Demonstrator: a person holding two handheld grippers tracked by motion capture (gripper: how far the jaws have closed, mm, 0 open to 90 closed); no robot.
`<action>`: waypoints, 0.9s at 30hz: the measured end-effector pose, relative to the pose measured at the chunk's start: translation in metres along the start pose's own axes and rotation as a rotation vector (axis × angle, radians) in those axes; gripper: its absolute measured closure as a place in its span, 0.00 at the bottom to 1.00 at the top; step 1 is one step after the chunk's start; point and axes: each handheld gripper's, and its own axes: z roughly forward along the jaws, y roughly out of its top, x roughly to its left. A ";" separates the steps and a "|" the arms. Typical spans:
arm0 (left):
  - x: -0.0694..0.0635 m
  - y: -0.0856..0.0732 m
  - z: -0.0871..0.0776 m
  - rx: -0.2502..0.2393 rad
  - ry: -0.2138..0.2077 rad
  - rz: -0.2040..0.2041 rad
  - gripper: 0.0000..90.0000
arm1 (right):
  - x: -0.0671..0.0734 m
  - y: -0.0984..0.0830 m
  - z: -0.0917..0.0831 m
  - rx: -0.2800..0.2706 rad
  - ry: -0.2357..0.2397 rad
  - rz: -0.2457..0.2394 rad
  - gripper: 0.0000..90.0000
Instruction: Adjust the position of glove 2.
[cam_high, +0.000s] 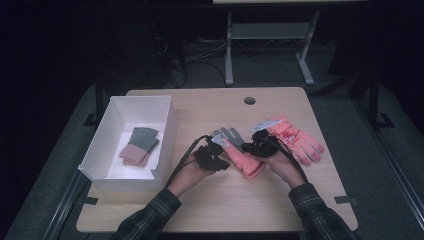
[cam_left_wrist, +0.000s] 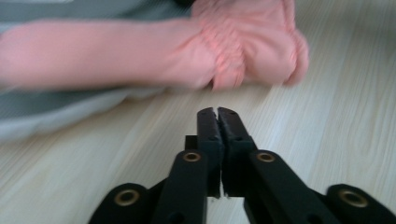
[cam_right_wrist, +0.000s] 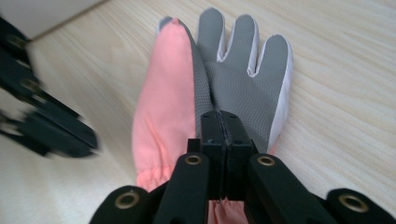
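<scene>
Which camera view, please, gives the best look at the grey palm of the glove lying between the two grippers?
The right gripper view: the glove shows its grey palm and fingers sharply, close up. The high view shows the glove small, partly covered by the grippers. The left gripper view catches only its blurred pink cuff.

Dim overhead scene, bright gripper views

High view: dark surround, table (cam_high: 220, 200) evenly lit. Left gripper view: pink glove (cam_left_wrist: 140, 51) motion-smeared from 9 to 1 o'clock. Right gripper view: blurred at 9 o'clock.
</scene>
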 end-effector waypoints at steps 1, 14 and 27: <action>0.001 -0.004 -0.004 0.000 0.004 -0.003 0.93 | -0.001 0.001 0.002 0.005 0.005 0.000 0.98; -0.010 -0.039 -0.013 0.001 0.039 0.011 0.38 | 0.012 -0.012 0.000 0.089 0.007 -0.019 1.00; -0.026 -0.053 -0.017 -0.008 0.044 0.081 0.26 | 0.040 -0.049 -0.037 0.107 0.011 -0.024 1.00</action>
